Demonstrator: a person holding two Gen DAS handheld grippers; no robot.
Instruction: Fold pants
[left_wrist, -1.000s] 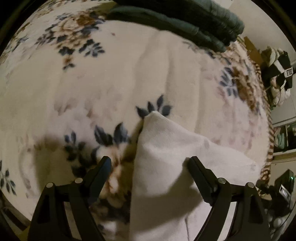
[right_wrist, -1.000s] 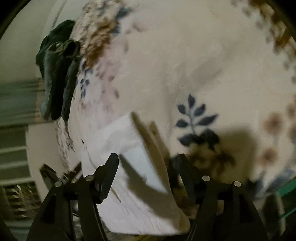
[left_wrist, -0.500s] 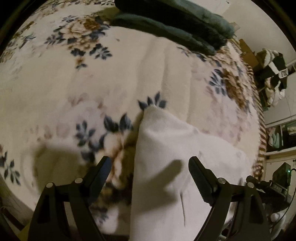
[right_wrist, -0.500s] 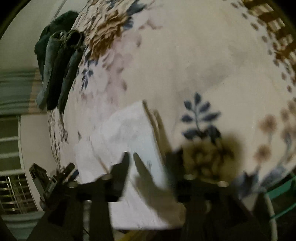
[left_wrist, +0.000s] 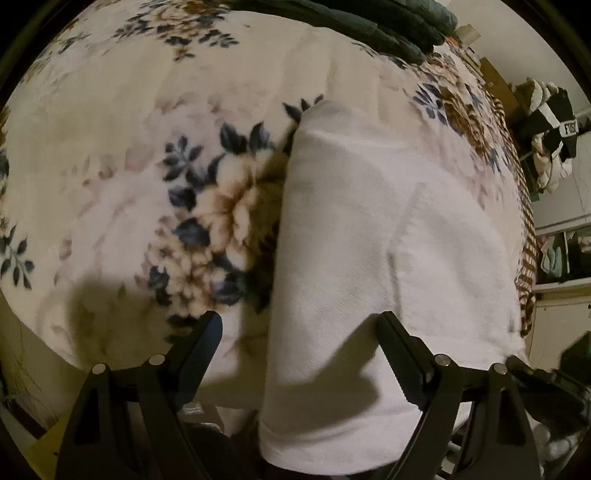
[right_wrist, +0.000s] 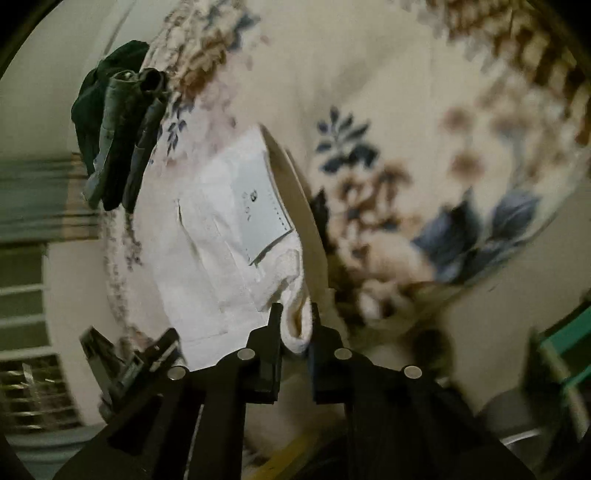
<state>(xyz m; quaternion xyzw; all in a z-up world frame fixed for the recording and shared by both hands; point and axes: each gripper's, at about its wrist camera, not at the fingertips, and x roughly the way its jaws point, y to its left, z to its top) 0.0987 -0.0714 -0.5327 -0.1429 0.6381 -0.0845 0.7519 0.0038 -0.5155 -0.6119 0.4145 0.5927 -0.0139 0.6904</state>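
White pants lie on the floral bed blanket, filling the lower right of the left wrist view; already doubled into a thick panel with several layers at the near edge. Left hand-held gripper: jaws wide apart straddling the fold, gripping nothing. Right hand-held gripper: jaws pinched on the near corner of the pants, lower centre of frame. Judgement: folding partly done; at least one more fold remains. Dark green garments stacked upper left.

White folded pants lie flat on the floral blanket, label patch up.
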